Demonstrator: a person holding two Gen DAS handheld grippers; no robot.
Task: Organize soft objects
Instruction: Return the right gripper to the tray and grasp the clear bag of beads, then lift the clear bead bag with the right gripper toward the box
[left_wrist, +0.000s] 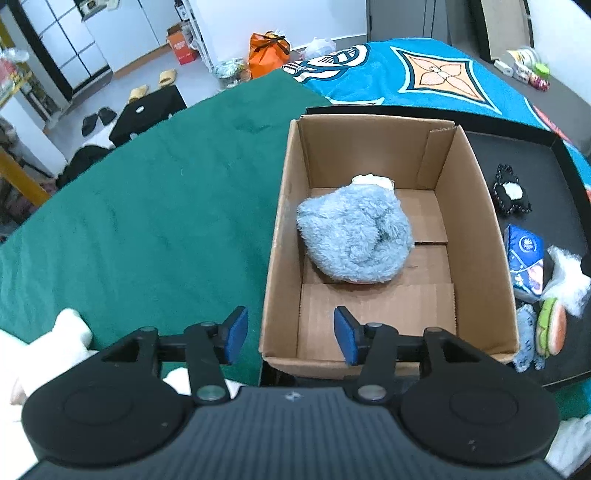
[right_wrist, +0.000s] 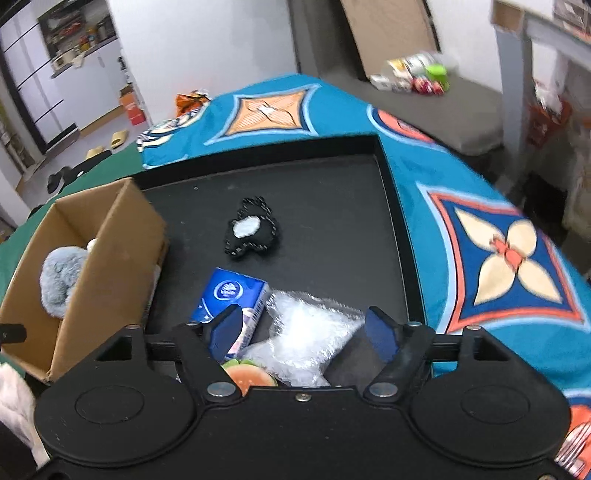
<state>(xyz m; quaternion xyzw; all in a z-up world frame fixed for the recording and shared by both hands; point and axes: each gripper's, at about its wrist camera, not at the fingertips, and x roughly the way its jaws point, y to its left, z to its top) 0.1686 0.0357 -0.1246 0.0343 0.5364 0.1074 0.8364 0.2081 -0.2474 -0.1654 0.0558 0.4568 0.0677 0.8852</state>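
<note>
Right gripper: jaws open, empty, directly above the clear crinkled bag on the black tray. Left gripper: jaws open, empty, over the cardboard box holding the blue plush. The right gripper is nearer the bag; the box lies to its left.

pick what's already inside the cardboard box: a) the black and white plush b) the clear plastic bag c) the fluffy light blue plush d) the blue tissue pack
c: the fluffy light blue plush lies on the floor of the cardboard box, while the tissue pack, black and white plush and plastic bag are all out on the black tray.
</note>
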